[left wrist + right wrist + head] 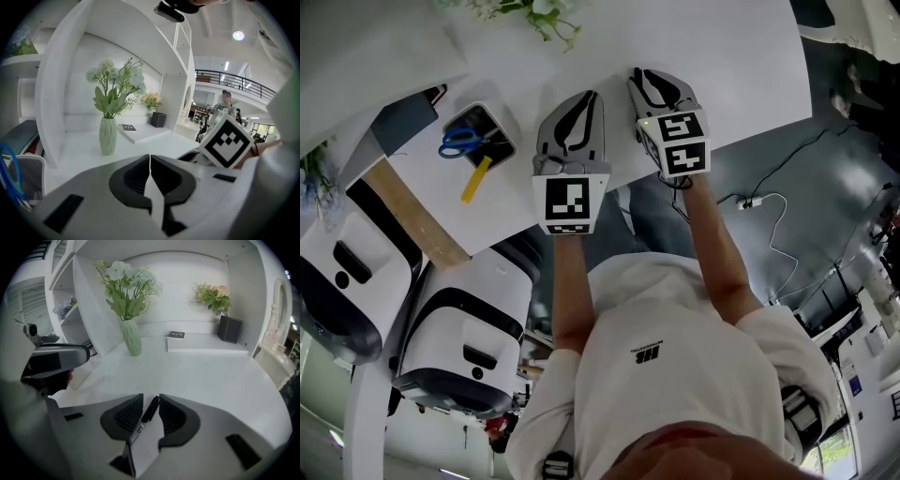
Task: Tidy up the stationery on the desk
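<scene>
In the head view both grippers hover side by side over the white desk [722, 66] at centre frame, the left gripper [586, 98] just beside the right gripper [647, 80]. At upper left stands a holder [508, 141] with blue scissors [459, 142] in it and a yellow item [475, 181] poking out over its lower edge, so part of the stationery looks to be put away already. No other loose stationery shows on the visible desk. In the left gripper view that gripper's [150, 158] jaws are pressed together with nothing between them; a vase [108, 136] of flowers stands in the middle distance, and the scissors' blue handle [9, 171] shows at the left edge. In the right gripper view the right gripper [151, 401] has its jaws clamped on a black pen [146, 414], which lies along the jaws and points forward; the vase [132, 337], a book [176, 334] and a black pot [229, 329] sit beyond. Judging by this, the pen is lifted but not yet stowed; taking it to the holder at upper left seems to be what remains.
</scene>
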The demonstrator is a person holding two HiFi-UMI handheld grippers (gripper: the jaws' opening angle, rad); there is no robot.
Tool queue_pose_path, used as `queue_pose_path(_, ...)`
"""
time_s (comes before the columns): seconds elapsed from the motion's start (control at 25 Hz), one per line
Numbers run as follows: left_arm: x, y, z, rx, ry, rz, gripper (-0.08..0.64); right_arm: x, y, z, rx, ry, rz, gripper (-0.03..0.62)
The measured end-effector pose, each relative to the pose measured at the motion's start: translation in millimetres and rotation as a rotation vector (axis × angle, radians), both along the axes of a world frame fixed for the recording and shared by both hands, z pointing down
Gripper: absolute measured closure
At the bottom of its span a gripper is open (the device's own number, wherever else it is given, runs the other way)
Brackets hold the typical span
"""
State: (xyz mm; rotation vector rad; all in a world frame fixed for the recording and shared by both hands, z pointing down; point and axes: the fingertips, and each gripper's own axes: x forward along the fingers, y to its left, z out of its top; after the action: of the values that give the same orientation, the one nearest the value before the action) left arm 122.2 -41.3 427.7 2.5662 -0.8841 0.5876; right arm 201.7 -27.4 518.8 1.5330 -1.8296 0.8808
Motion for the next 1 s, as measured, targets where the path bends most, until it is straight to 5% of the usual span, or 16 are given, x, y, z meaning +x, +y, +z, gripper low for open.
queue_pose_path(0.48,-13,1,-7,0.006,0.007,-0.032,0.560,2,0,17,-0.080,0.014,-0.010,0.546)
queue_pose_path(1.0,-79,0,-42,0.064,0.026,-0.181,0.560,-85,-29,-84,0.174,-0.092,-0.188,0.545)
